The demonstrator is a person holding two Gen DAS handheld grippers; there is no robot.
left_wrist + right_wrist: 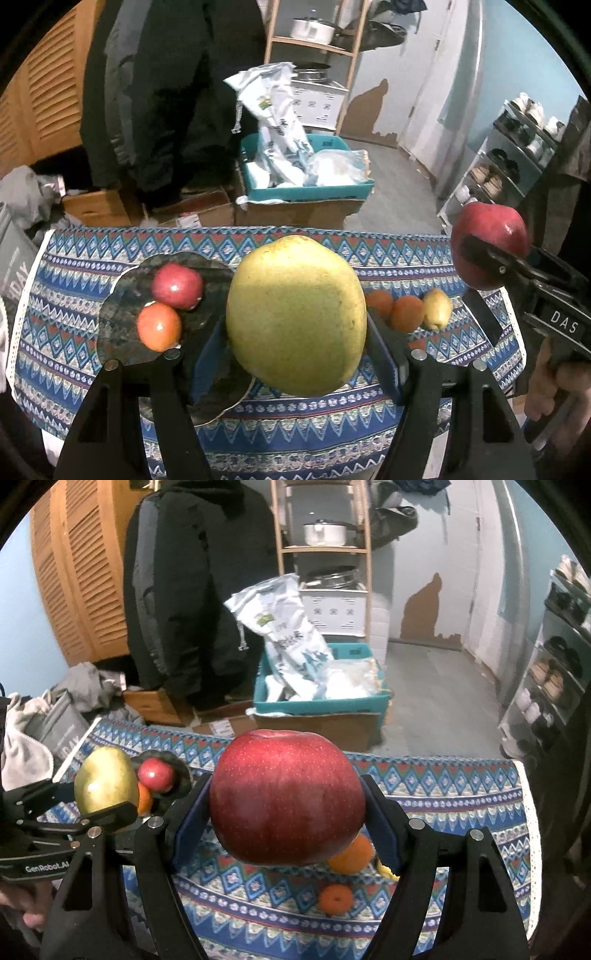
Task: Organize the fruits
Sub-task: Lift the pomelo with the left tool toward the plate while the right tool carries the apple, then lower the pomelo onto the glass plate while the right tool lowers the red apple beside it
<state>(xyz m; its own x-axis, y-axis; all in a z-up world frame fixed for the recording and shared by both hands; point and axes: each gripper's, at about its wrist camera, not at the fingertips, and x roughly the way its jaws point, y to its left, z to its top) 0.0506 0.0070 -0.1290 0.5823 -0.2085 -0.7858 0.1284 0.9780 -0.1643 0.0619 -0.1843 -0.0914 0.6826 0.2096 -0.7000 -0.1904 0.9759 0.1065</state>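
Observation:
My left gripper [295, 347] is shut on a large yellow-green pear [295, 314] and holds it above the patterned cloth [295, 417], beside a dark plate [122, 332]. The plate carries a small red apple [177, 285] and an orange fruit [159, 325]. My right gripper [288, 823] is shut on a big red apple [288, 797], lifted over the cloth's right half. That apple also shows in the left wrist view [489, 245]. Two oranges [406, 312] and a small yellow pear [437, 308] lie on the cloth. An orange [351, 854] and a small tangerine [336, 897] sit under the apple.
Behind the table stands a teal bin [306, 188] with white bags on cardboard boxes [295, 212]. A person in dark clothes [195, 590] stands at the back left. A wooden shelf [325, 550] with pots and a shoe rack [546, 679] line the room.

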